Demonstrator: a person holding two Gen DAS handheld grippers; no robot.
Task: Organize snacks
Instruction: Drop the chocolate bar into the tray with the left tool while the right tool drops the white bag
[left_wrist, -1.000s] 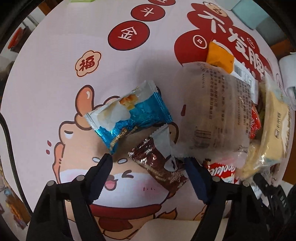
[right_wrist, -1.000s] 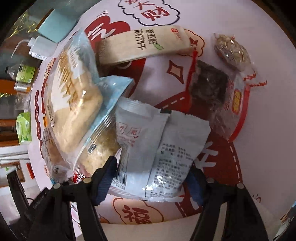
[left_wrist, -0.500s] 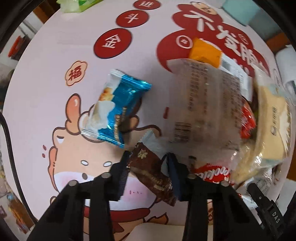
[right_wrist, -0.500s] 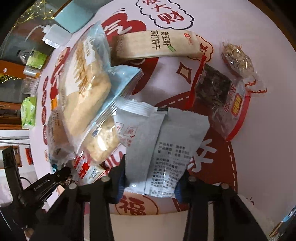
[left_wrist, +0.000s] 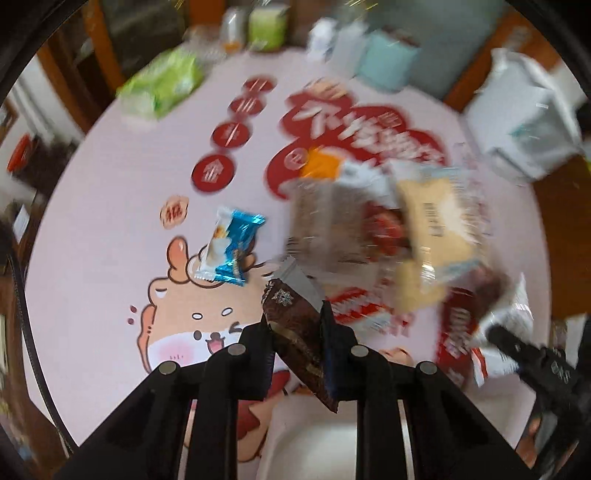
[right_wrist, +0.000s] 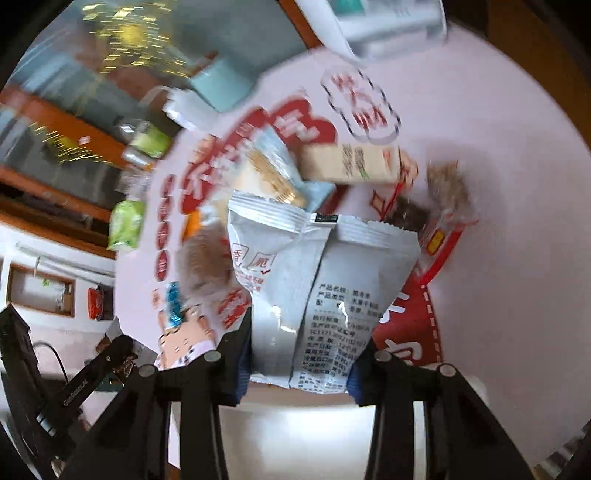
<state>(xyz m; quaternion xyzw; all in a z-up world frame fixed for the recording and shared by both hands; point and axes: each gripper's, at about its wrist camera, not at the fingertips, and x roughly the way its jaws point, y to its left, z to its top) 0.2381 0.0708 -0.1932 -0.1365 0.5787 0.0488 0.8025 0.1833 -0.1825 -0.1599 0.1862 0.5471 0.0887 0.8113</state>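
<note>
Since sorting needs each snack clear of the pile, I grip the brown bar in the left gripper and the grey packet in the right gripper, both off the table.

A pale pink cloth printed with red emblems and a cartoon animal covers the surface, beyond whose far edge stand blurred wooden furniture and a grey-blue wall, while a white wall shows at the right-wrist view's left.
</note>
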